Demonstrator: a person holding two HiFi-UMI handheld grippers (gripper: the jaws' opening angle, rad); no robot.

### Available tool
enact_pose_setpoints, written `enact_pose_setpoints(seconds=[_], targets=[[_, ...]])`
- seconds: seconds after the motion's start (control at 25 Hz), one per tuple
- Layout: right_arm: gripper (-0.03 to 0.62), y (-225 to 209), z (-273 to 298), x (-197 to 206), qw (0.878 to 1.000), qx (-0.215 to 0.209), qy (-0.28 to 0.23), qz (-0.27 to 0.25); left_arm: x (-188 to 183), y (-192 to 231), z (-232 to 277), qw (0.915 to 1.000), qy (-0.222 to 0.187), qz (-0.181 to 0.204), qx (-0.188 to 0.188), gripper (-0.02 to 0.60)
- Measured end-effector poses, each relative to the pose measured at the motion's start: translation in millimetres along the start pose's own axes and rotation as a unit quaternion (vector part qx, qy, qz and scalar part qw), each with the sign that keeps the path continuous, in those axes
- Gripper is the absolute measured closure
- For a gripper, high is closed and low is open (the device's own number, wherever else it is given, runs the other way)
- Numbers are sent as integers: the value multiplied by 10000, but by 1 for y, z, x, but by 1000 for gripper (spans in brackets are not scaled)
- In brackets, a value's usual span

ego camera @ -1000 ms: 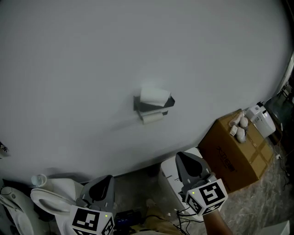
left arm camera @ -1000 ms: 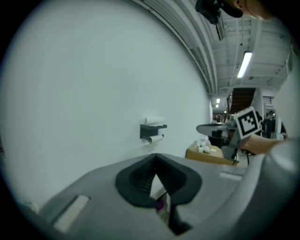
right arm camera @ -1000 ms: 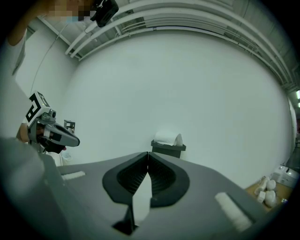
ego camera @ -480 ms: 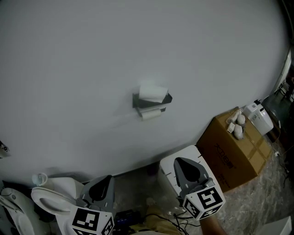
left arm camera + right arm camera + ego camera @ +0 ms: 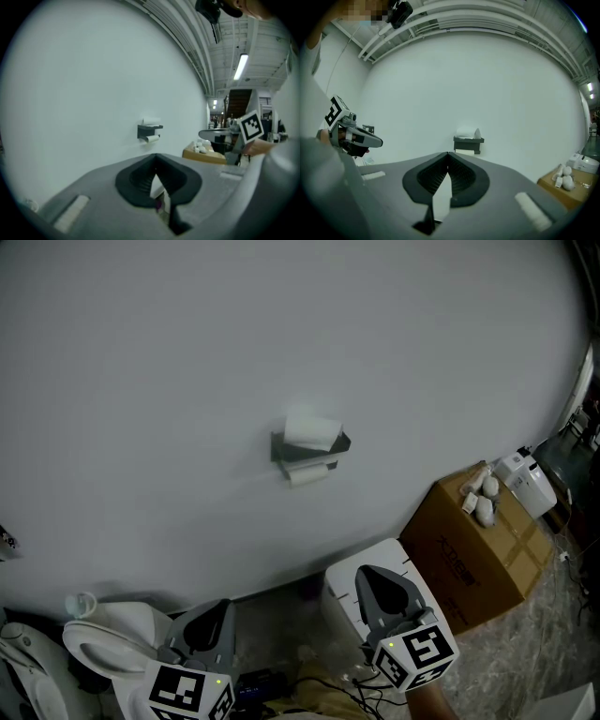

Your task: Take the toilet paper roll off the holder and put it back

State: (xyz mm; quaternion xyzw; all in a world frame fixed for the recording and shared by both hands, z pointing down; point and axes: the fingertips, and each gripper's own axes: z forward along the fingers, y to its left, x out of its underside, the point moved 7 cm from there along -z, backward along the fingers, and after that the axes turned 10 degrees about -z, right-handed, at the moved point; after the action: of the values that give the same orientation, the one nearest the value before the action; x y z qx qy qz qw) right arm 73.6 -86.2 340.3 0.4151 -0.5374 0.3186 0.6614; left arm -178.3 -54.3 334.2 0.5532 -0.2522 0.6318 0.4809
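A dark grey toilet paper holder is fixed to the white wall. One white roll lies on its top shelf and a second roll hangs under it. The holder also shows far ahead in the left gripper view and the right gripper view. My left gripper is low at the bottom left, shut and holding nothing. My right gripper is low at the bottom right, also shut and holding nothing. Both are well away from the holder, with their tips pointing toward the wall.
A brown cardboard box with small white items on top stands on the floor at the right, with a white device behind it. A white toilet sits at the lower left. A white box lies under the right gripper.
My right gripper has dropped a little lower and to the left. The head view has shifted slightly. The left gripper and the rolls stay as they were.
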Motion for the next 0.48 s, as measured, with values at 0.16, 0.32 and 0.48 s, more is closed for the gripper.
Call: enact_pose_setpoints(seconds=[0.16, 0.32, 0.48], targets=[[589, 1, -2, 3, 10000, -15, 33, 10, 1, -1, 0, 10000, -7, 4, 6, 586], [589, 1, -2, 3, 10000, -35, 43, -3, 1, -1, 0, 10000, -10, -4, 15, 586], [589, 1, -3, 3, 10000, -43, 39, -28, 2, -3, -1, 10000, -17, -8, 17, 586]])
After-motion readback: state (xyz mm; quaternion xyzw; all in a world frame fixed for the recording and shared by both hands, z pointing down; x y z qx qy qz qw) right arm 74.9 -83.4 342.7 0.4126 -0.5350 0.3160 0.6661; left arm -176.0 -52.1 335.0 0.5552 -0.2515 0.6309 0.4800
